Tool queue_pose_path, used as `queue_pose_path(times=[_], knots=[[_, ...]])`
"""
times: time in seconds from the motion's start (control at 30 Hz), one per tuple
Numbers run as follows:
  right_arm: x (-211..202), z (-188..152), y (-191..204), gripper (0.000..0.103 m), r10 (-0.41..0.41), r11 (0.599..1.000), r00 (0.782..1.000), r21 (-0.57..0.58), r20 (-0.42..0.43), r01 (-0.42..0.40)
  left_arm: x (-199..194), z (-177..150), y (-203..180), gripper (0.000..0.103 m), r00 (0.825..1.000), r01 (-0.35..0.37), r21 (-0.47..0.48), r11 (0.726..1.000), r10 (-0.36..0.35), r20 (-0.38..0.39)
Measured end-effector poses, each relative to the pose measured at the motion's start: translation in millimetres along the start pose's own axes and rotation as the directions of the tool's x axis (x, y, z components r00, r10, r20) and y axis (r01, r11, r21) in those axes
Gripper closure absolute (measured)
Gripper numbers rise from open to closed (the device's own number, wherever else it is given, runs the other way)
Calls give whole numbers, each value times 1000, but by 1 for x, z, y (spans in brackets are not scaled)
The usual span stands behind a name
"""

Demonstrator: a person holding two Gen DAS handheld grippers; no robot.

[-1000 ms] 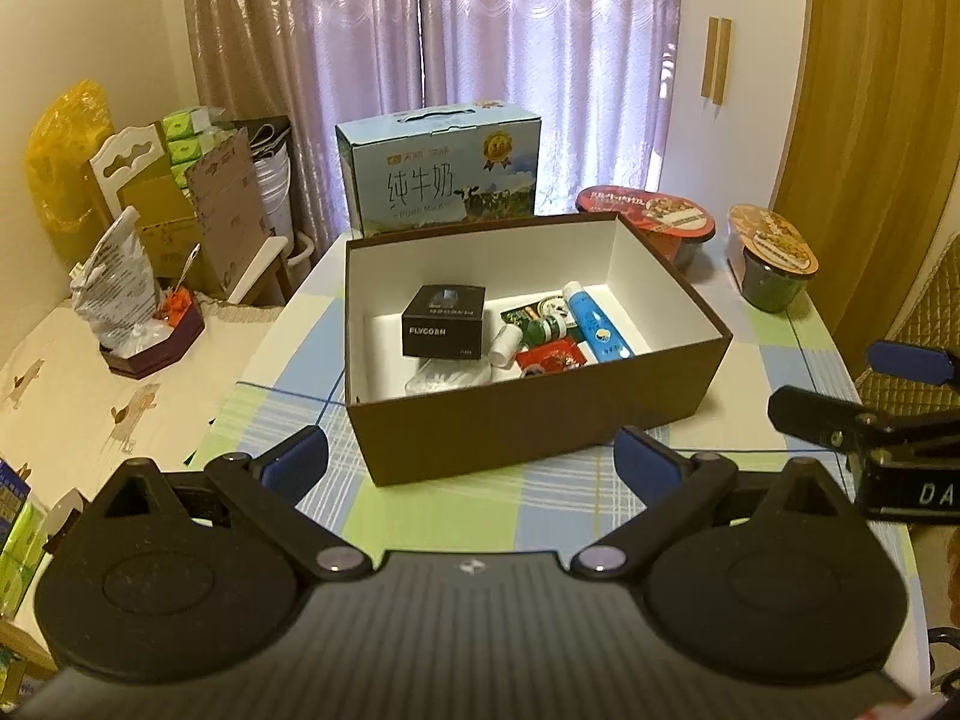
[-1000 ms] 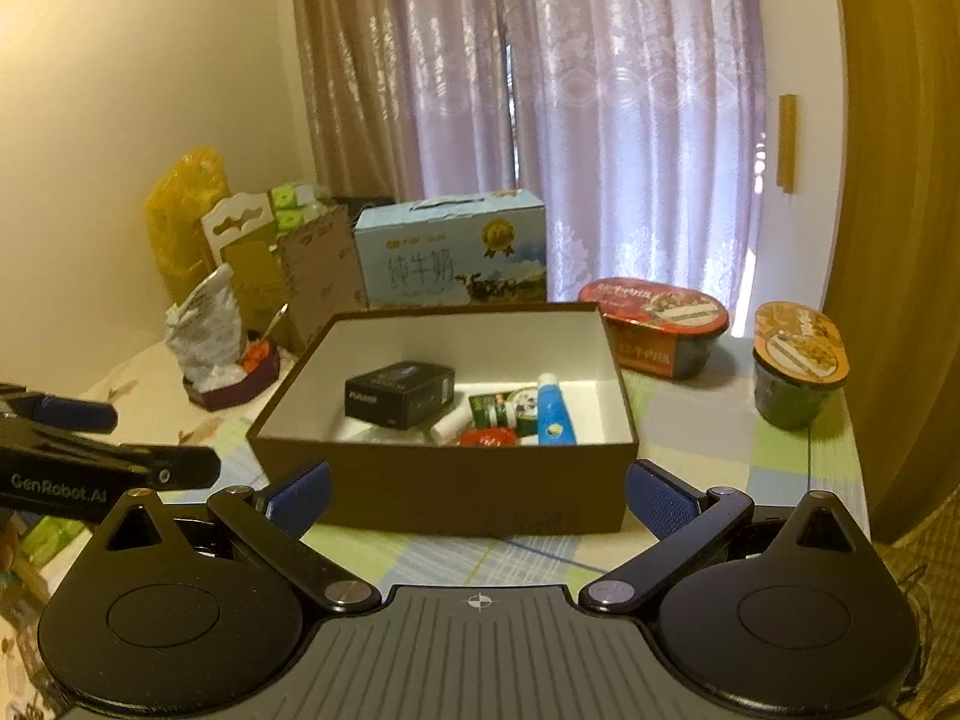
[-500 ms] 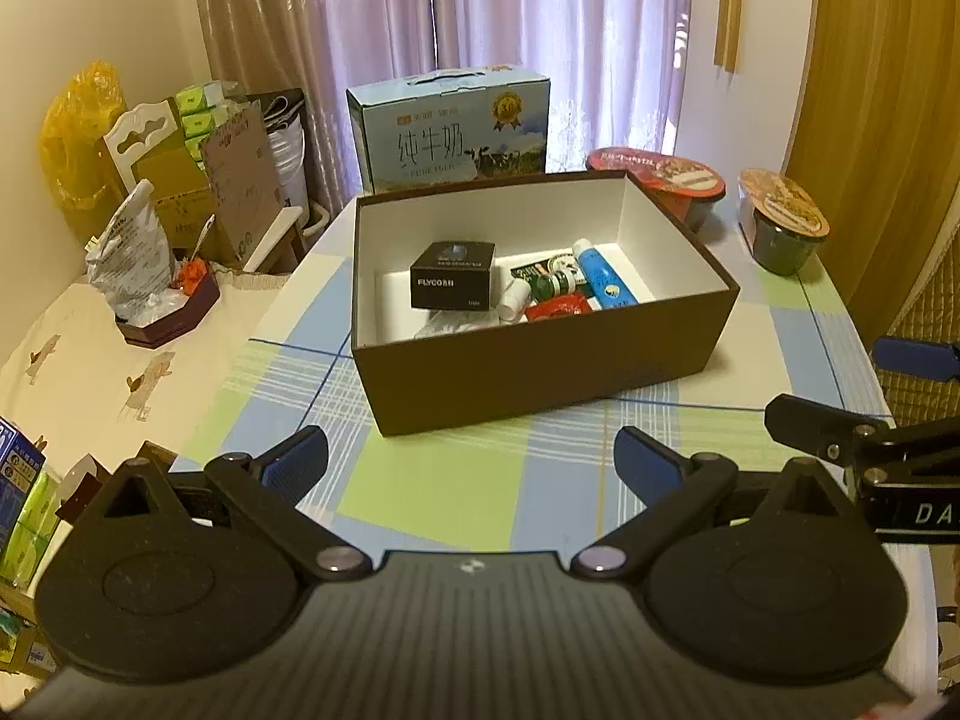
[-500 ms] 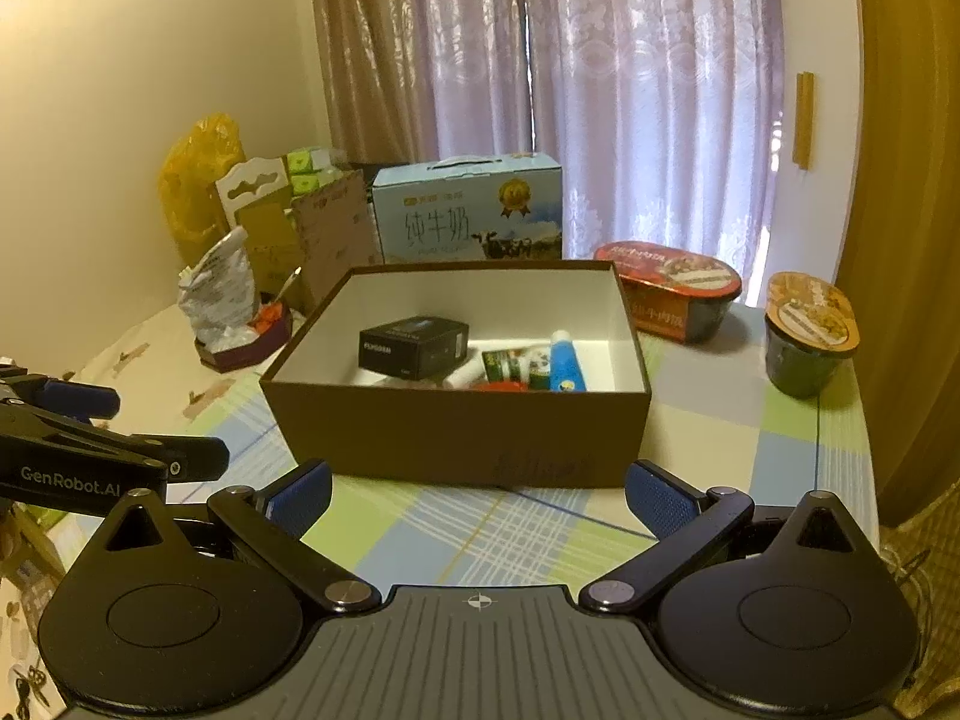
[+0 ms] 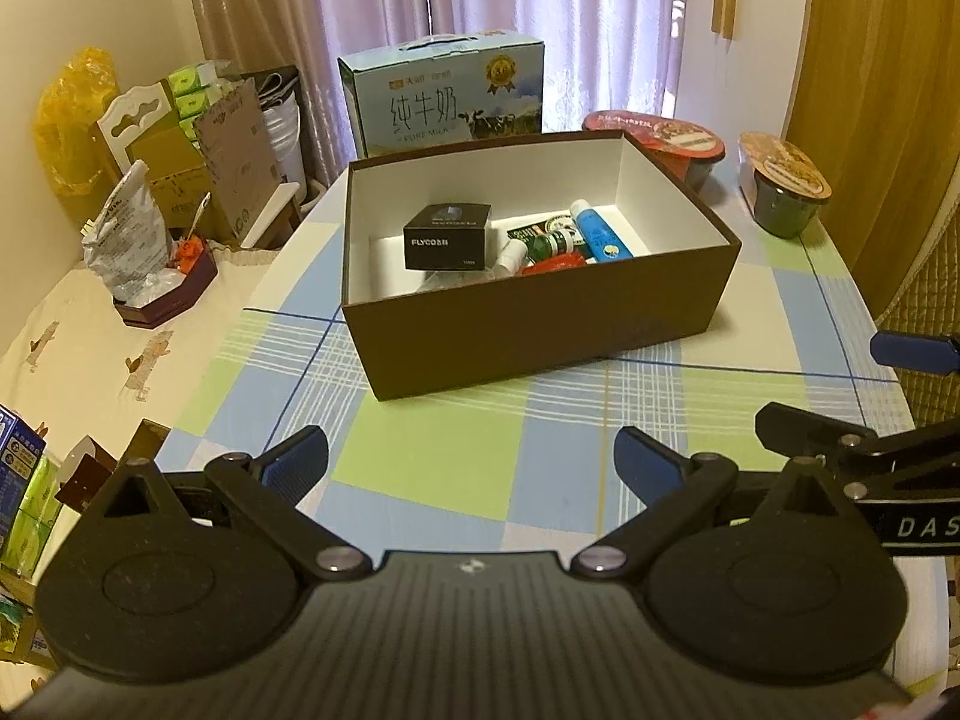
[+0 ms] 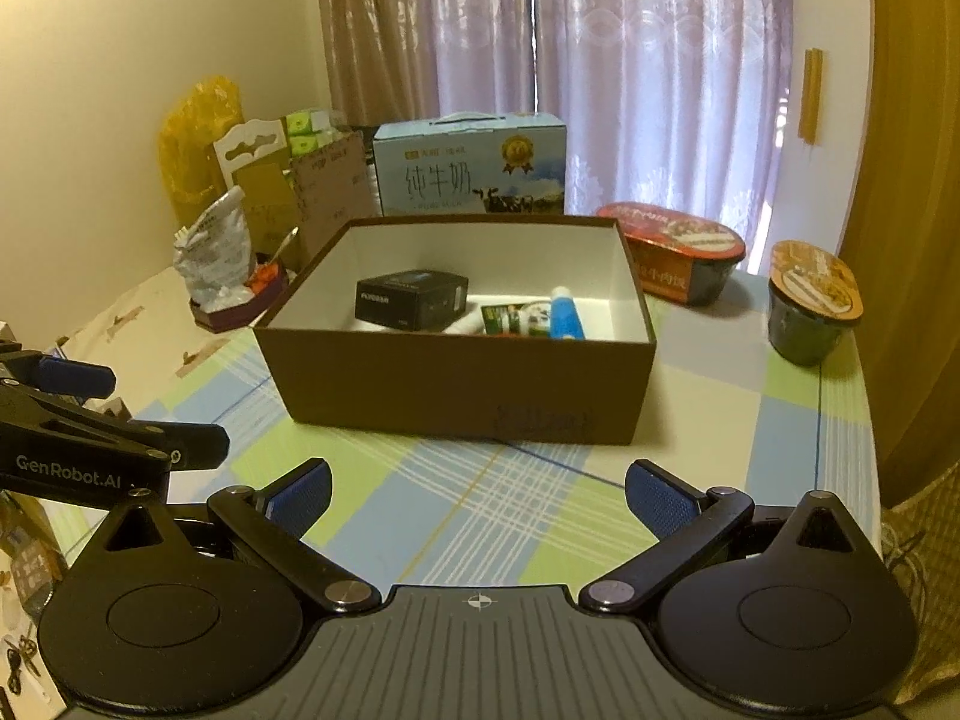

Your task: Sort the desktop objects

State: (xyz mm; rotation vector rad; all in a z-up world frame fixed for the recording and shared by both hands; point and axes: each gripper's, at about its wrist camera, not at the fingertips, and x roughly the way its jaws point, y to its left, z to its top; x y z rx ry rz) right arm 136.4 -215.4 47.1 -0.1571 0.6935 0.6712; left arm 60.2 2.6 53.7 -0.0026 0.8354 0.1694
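A brown cardboard box (image 5: 540,324) (image 6: 456,384) with a white inside stands on the checked tablecloth. It holds a black Flyco carton (image 5: 447,237) (image 6: 411,298), a blue tube (image 5: 597,231) (image 6: 565,315), a small green bottle (image 5: 549,243), a red item (image 5: 552,264) and a white item. My left gripper (image 5: 471,462) is open and empty, well in front of the box. My right gripper (image 6: 477,495) is open and empty too, also in front of the box. Each gripper shows at the edge of the other's view.
A blue milk carton (image 5: 444,96) stands behind the box. Two instant-noodle bowls (image 5: 657,141) (image 5: 783,183) sit at the back right. A foil bag in a small tray (image 5: 162,294) lies on the left surface, with cardboard clutter (image 5: 180,144) behind.
Both grippers have pulled back and up from the box, so it looks smaller and farther. Both stay open and empty.
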Motion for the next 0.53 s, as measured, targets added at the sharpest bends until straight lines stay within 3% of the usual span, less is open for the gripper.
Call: queue_pose_path(times=[0.53], knots=[[12, -1, -1, 2, -21, 1000, 999, 17, -33, 22, 15, -2, -1, 3, 1000, -11, 14, 1000, 11, -22]])
